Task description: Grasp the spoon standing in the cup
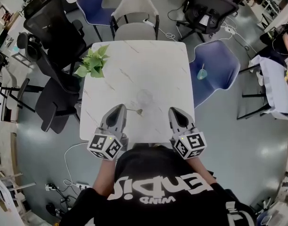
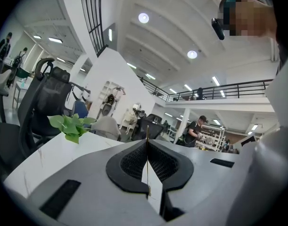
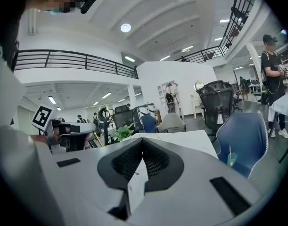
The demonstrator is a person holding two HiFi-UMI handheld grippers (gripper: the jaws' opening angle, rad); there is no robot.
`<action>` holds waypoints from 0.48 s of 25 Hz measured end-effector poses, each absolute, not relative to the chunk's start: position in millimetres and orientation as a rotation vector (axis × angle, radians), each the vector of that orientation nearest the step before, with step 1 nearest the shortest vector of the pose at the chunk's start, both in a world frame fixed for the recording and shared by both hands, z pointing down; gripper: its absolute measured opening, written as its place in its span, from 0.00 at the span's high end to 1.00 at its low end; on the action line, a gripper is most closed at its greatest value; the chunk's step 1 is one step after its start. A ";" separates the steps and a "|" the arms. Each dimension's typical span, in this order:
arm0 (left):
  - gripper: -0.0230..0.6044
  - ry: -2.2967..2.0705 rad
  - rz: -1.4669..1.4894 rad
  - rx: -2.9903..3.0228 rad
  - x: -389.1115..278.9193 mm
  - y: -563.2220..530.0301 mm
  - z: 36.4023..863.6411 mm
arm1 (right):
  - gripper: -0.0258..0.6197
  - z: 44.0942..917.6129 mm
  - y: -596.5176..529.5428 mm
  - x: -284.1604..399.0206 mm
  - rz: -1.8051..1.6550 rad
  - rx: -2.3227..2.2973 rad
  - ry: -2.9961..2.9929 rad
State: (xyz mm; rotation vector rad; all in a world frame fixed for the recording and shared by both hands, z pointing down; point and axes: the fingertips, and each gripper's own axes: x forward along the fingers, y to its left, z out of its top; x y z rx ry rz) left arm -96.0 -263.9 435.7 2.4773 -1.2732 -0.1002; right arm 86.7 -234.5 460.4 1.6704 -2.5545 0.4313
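Observation:
My left gripper (image 1: 121,109) rests over the near left part of the white marble table (image 1: 158,60), shut on a thin metal spoon (image 1: 135,110). The spoon sticks out sideways from the tips, with its bowl pointing right. In the left gripper view the spoon (image 2: 147,166) shows as a thin gold line pinched between the closed jaws of the left gripper (image 2: 147,141). A faint clear cup (image 1: 144,97) stands just beyond the spoon's bowl. My right gripper (image 1: 175,110) sits at the near right, shut and holding nothing; the right gripper (image 3: 142,141) shows its jaws closed together.
A green potted plant (image 1: 93,62) stands at the table's left edge. A grey chair (image 1: 135,31) is at the far side and black office chairs (image 1: 59,93) are on the left. On the right a blue chair (image 1: 214,69) holds a teal cup with a straw (image 1: 201,73).

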 end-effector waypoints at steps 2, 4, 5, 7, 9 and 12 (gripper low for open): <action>0.94 -1.284 -0.092 2.464 -98.3 -263.0 441.3 | 0.94 460.9 -234.3 84.3 0.437 1.660 -2.562; 0.94 -1.291 -0.089 2.451 -99.6 -263.2 447.0 | 0.94 461.5 -234.1 83.0 0.438 1.653 -2.569; 0.94 -1.295 -0.087 2.445 -100.0 -263.4 449.8 | 0.94 461.7 -233.9 82.6 0.437 1.649 -2.572; 0.94 -1.303 -0.085 2.433 -100.5 -263.4 454.5 | 0.94 462.3 -233.3 81.7 0.435 1.642 -2.578; 0.94 -1.308 -0.086 2.425 -100.6 -263.4 456.6 | 0.94 462.9 -233.2 81.0 0.435 1.637 -2.582; 0.94 -1.312 -0.091 2.419 -100.6 -265.0 456.9 | 0.94 463.8 -234.6 80.2 0.434 1.631 -2.587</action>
